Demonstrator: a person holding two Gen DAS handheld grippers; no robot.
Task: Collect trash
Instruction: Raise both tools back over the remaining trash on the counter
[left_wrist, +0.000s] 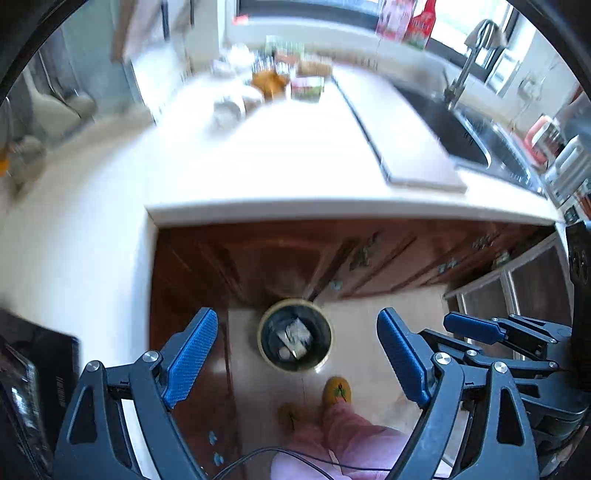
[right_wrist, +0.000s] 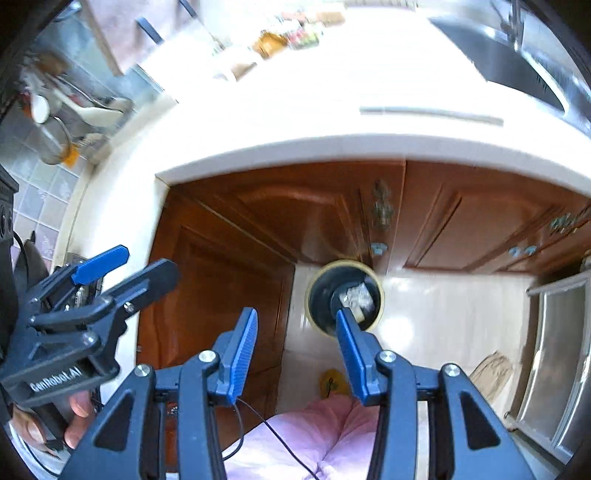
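A round trash bin (left_wrist: 295, 334) with a yellow rim and dark liner stands on the floor by the cabinet corner. Crumpled pale trash (left_wrist: 293, 338) lies inside it. My left gripper (left_wrist: 297, 354) is open and empty, high above the bin. My right gripper (right_wrist: 295, 339) is open and empty, also held above the bin (right_wrist: 325, 295), with the trash (right_wrist: 356, 295) showing past its right finger. Each gripper shows in the other's view: the right one (left_wrist: 476, 332) at the right, the left one (right_wrist: 118, 269) at the left.
A white L-shaped counter (left_wrist: 280, 162) runs above brown cabinets (right_wrist: 280, 206). Jars and packets (left_wrist: 288, 79) crowd its far end. A sink (left_wrist: 461, 136) with a tap sits at the right, beside a white board (left_wrist: 399, 136). My slippers (left_wrist: 336, 391) and pink trousers are below.
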